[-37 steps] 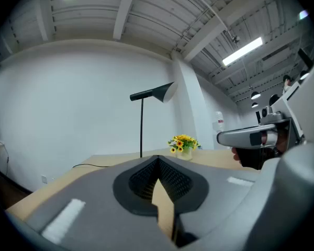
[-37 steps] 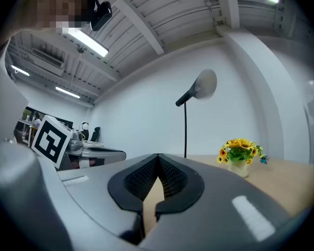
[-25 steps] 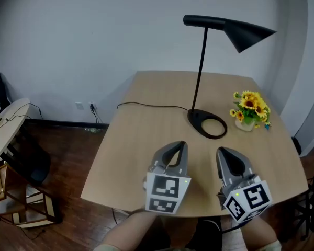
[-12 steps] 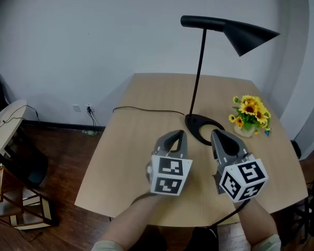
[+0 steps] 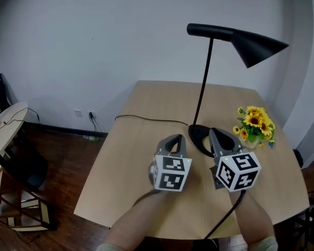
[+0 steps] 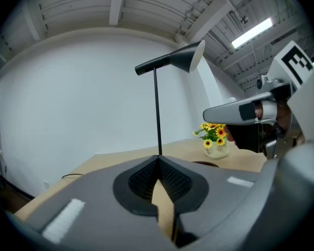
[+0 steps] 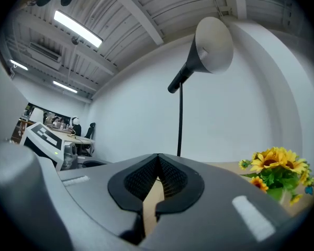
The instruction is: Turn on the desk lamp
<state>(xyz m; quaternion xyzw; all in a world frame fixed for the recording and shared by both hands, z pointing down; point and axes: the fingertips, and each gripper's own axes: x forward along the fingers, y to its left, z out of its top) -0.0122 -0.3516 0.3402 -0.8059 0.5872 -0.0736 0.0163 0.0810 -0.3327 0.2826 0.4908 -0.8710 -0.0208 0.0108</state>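
Observation:
A black desk lamp stands on the wooden table [image 5: 131, 156]. Its ring base [image 5: 197, 135] is at centre right, its thin stem [image 5: 203, 85] rises straight up, and its cone shade [image 5: 257, 45] points right. No glow shows in the shade [image 7: 212, 45]. My left gripper [image 5: 178, 138] is shut and empty, just left of the base. My right gripper [image 5: 215, 133] is also shut and empty, its tip over the base's near edge. In the left gripper view the stem [image 6: 157, 111] stands straight ahead beyond the closed jaws [image 6: 158, 160].
A small vase of sunflowers [image 5: 255, 123] sits right of the lamp base. The lamp's cable [image 5: 146, 120] runs left across the table to its edge. A round side table [image 5: 5, 127] and a chair stand on the floor at left.
Both grippers have moved forward toward the lamp base. The right gripper travelled further, and its tip now reaches the base. Both stayed shut.

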